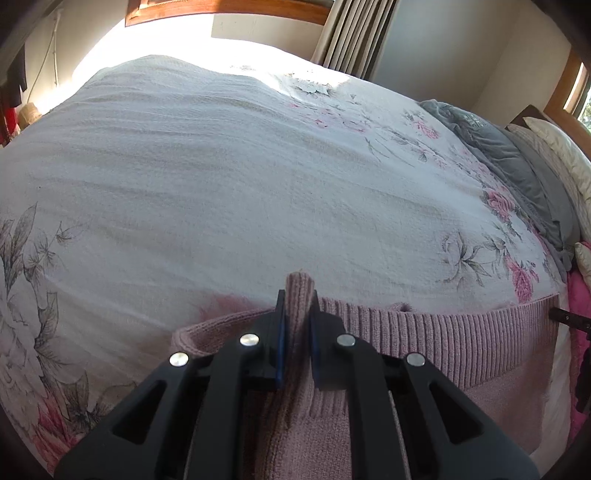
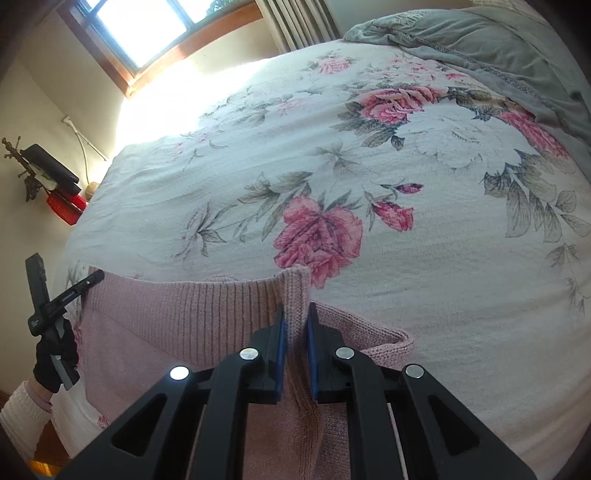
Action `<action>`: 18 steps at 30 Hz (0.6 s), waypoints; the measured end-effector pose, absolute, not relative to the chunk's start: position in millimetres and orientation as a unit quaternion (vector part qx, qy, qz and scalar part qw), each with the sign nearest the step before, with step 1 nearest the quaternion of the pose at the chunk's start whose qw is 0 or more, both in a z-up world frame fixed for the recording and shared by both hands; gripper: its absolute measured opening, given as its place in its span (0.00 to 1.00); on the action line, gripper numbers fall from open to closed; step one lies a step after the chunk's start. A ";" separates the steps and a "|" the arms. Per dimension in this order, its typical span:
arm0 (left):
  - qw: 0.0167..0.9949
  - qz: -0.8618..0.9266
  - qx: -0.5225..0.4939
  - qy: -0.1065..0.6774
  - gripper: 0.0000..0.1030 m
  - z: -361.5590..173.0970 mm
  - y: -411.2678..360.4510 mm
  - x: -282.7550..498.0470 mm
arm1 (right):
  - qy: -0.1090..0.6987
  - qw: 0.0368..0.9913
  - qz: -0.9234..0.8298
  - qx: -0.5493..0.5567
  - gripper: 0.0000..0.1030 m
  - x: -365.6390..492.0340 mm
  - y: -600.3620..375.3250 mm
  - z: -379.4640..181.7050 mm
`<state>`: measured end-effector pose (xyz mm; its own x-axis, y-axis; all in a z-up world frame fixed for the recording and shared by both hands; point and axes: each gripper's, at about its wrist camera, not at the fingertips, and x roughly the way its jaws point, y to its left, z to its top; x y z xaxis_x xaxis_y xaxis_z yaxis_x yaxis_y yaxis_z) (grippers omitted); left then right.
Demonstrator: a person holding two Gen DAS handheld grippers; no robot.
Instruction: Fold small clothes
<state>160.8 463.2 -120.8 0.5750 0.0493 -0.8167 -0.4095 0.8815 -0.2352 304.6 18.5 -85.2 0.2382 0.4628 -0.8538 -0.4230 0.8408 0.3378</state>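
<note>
Sweater [image 1: 443, 332], pink knit, lies at the near edge of a bed, on a white bedspread [image 1: 221, 184] printed with pink roses and grey leaves. Its ribbed hem band runs straight across between the two grippers. The left gripper [image 1: 297, 306] pinches one corner of that hem, a fold of ribbing standing up between its blue-padded fingers [image 1: 279, 332]. The right gripper [image 2: 295, 317] pinches the opposite corner the same way, its fingers [image 2: 280, 343] closed on the knit. In the right wrist view the sweater [image 2: 166, 314] stretches leftward to the left gripper [image 2: 59, 299], seen from the side and held by a hand [image 2: 55, 354] in a black glove with a pale ribbed sleeve below it. A loose pink knit edge curls out beside each gripper. A grey blanket [image 1: 517, 166] and pale pillows [image 1: 561, 155] lie at the far right of the bed in the left view. Beyond the bed are a bright window [image 2: 144, 26] with a wooden frame, striped curtains [image 1: 351, 33], and a wall hook [image 2: 26, 166] with dark and red items hanging from it
</note>
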 end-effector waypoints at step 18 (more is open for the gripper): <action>0.877 0.086 -0.117 0.458 0.49 -76.5 374.7 68.2 | 0.612 0.739 0.282 0.011 0.59 170.8 -36.2 -88.3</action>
<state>68.2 374.7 -76.5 0.5664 0.0441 -0.8230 -0.2584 0.9577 -0.1265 170.8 -36.2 -88.3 0.0927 0.4307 -0.8977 -0.4036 0.8405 0.3615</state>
